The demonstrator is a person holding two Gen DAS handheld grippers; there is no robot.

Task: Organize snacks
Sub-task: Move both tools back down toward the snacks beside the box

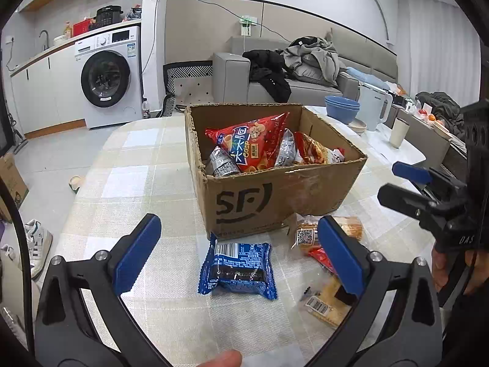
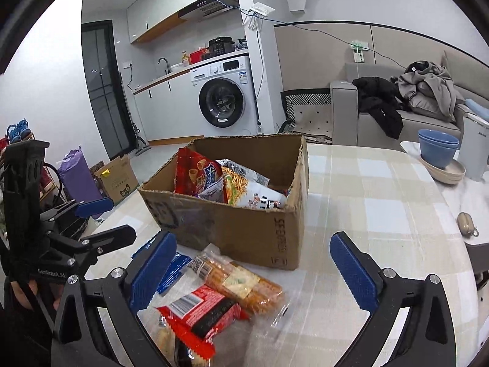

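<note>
Clearly both grippers stand with their jaws spread wide and nothing is pressed between the pads. The left gripper (image 1: 238,255) hovers low over the table (image 1: 131,180), and the blue snack packet (image 1: 237,270) lies flat on the checked cloth between its fingers, not touched by them. The right gripper (image 2: 253,270) hangs over a small heap just beside the box: a red packet (image 2: 201,315), an orange biscuit pack (image 2: 241,281) in clear wrap, and one more clear pack partly hidden below.

The cardboard box (image 1: 275,195) stands in the middle of the table, open at the top, and already holds several bags, among them a big red chips bag (image 1: 250,143) which leans up against the far wall.

I judge that the next step is to close on one loose packet and carry it into the box. Several things could go wrong. The blue packet is flat and slippery (foil, as it seems), so the pads may slide over it or catch only a corner. On the right side the packs overlap, so closing there may pinch two together or crush the biscuits. The two grippers are also near each other in front of the box, and they could collide if both move at once. The box is already rather full, so a packet dropped carelessly may slide out.
</note>
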